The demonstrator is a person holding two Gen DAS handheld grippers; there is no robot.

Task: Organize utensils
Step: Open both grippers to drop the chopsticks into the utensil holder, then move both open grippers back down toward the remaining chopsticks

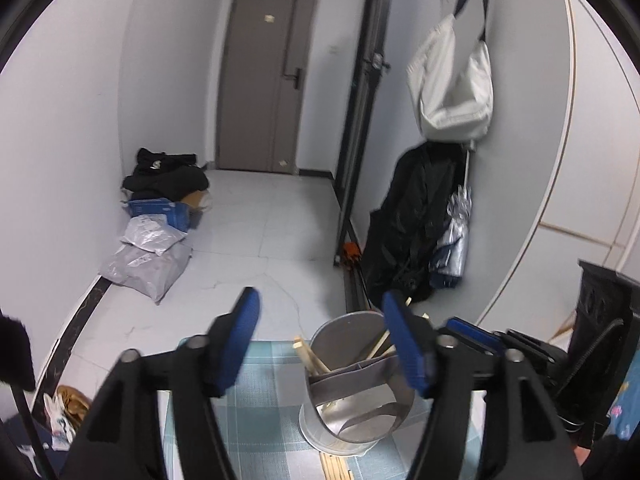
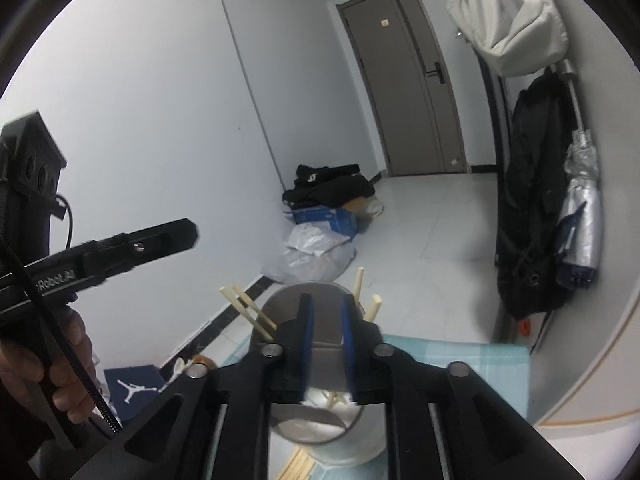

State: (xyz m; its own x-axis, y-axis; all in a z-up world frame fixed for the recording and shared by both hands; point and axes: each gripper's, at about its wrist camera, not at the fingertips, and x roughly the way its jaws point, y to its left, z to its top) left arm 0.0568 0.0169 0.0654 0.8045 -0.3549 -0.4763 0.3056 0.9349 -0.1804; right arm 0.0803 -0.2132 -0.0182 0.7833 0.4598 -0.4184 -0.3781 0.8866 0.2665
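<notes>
Right wrist view, utensil holder (image 2: 320, 412) seemingly beneath right hand-held gripper (image 2: 326, 344)

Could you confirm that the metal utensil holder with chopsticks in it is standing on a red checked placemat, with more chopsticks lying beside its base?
Not quite: the placemat is pale blue-green checked, not red, as the left wrist view shows. The rest holds: the metal utensil holder stands on it with chopsticks inside, and more chopsticks lie at its base.

Chopsticks (image 2: 250, 307) in holder (image 2: 320, 400) on mat (image 2: 460, 364); loose chopsticks (image 1: 335, 466) on mat before holder.
</notes>
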